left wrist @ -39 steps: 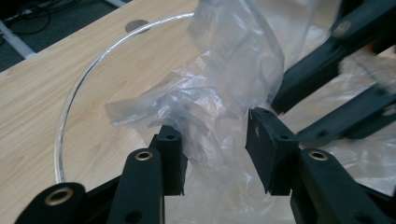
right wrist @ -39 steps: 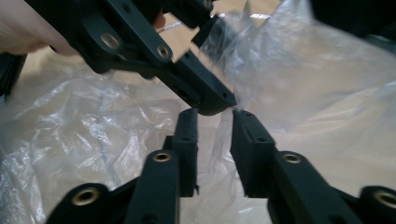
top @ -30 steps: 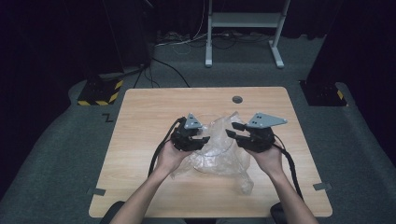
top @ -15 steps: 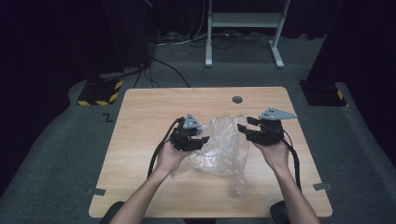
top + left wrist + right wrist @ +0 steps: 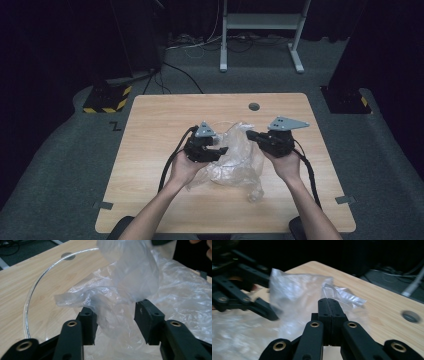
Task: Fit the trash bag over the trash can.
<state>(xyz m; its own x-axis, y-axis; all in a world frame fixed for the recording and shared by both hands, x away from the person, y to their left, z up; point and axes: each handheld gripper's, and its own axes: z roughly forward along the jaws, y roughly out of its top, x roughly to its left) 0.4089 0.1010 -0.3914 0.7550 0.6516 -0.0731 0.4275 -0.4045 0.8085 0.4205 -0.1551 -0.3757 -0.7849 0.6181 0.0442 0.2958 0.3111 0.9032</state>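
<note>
My left tongs [image 5: 113, 322] stand part open, jaws having just widened, a fold of the clear plastic bag [image 5: 235, 160] loose between them, unpinched. Just beyond, my right tongs [image 5: 329, 308] have just closed, jaws together, the bag's edge at their tips, on the desk [image 5: 165, 115].

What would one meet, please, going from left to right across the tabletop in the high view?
Left tongs → crumpled clear plastic bag → right tongs, all on the wooden table.
</note>
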